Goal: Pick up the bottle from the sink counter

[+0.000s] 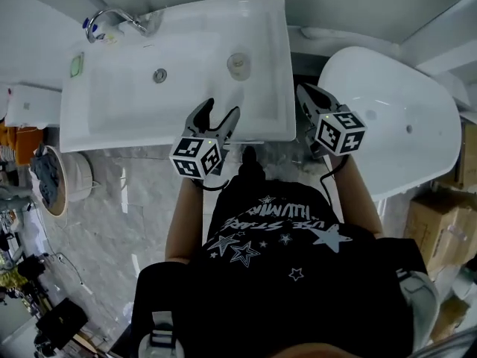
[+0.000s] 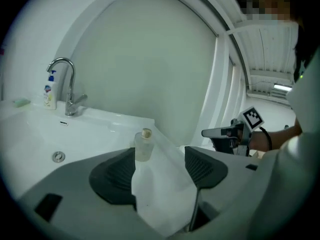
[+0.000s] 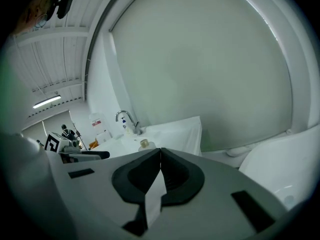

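Observation:
A small clear bottle (image 1: 238,64) with a beige cap stands upright on the white sink counter (image 1: 272,66), at the basin's right side. My left gripper (image 1: 222,110) hovers over the counter's front edge, short of the bottle, jaws open and empty. In the left gripper view the bottle (image 2: 144,144) stands ahead, close to the left jaw's tip, and the left gripper (image 2: 160,171) does not touch it. My right gripper (image 1: 304,92) is off the sink's right edge, shut on nothing. The right gripper view shows its closed jaws (image 3: 160,156) and the bottle (image 3: 144,144) beyond them.
A chrome faucet (image 1: 112,17) and a soap bottle (image 2: 49,91) stand at the sink's back left, with a green pad (image 1: 77,66) nearby. The drain (image 1: 159,74) sits mid-basin. A white bathtub (image 1: 402,110) lies to the right, cardboard boxes (image 1: 432,222) beyond it.

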Available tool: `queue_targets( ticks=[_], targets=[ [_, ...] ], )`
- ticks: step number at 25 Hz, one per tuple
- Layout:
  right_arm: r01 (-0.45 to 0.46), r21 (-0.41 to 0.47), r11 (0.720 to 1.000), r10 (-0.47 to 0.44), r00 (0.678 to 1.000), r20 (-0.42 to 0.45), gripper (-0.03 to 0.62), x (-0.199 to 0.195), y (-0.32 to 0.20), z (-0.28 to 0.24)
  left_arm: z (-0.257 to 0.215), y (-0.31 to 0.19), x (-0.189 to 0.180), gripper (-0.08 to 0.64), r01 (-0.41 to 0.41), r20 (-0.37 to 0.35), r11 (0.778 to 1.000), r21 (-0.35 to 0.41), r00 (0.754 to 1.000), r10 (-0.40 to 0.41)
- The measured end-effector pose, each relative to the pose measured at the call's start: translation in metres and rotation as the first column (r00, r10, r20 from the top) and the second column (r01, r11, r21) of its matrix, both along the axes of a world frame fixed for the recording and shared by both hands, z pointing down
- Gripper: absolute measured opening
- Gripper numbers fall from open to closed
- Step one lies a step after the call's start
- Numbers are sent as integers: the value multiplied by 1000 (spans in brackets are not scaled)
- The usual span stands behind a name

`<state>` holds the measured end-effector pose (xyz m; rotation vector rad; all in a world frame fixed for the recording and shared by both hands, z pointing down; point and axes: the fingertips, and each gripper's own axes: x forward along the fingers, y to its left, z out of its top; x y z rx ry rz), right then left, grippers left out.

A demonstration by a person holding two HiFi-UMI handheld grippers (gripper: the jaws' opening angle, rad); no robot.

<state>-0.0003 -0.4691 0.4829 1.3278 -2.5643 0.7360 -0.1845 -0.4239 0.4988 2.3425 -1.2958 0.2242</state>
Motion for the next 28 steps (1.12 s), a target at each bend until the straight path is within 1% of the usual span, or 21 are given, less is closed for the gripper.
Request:
queue_targets(
  ticks=[4,6,10,11,13,17,21,25,28],
  targets=[
    [-48,-17,999,48,999,-5,6,1,-20,5,17,-26,7,331,-64,44,998,-19,997,65],
    [-70,-29,997,69,998,-9,6,-1,-27,9,23,-39,6,347,-81,69,997,-11,994,82],
    [-99,-49,994,98,995,-21,6,-3,-36,15,33,-59,9,351,-138,146,990,14,980,134],
    [-105,-56,993,103,994,-28,6,-2,-37,17,36,-62,11,351,-153,157,988,14,976,149],
    [-120,-70,990,117,992,-41,8,-1,-39,21,43,-70,16,351,-176,161,984,7,972,172],
    [-131,-87,988,126,990,-55,6,-6,-48,27,60,-94,17,351,-189,186,982,-10,964,187],
    [-142,-111,984,135,988,-75,6,-10,-49,36,69,-108,25,351,-220,210,975,-2,954,216],
    [-172,-131,976,163,984,-74,6,-8,-52,42,75,-120,35,351,-249,213,968,-4,946,244],
    [-186,-137,973,175,981,-82,6,-4,-51,45,79,-127,41,351,-257,215,966,0,944,251]
  ],
)
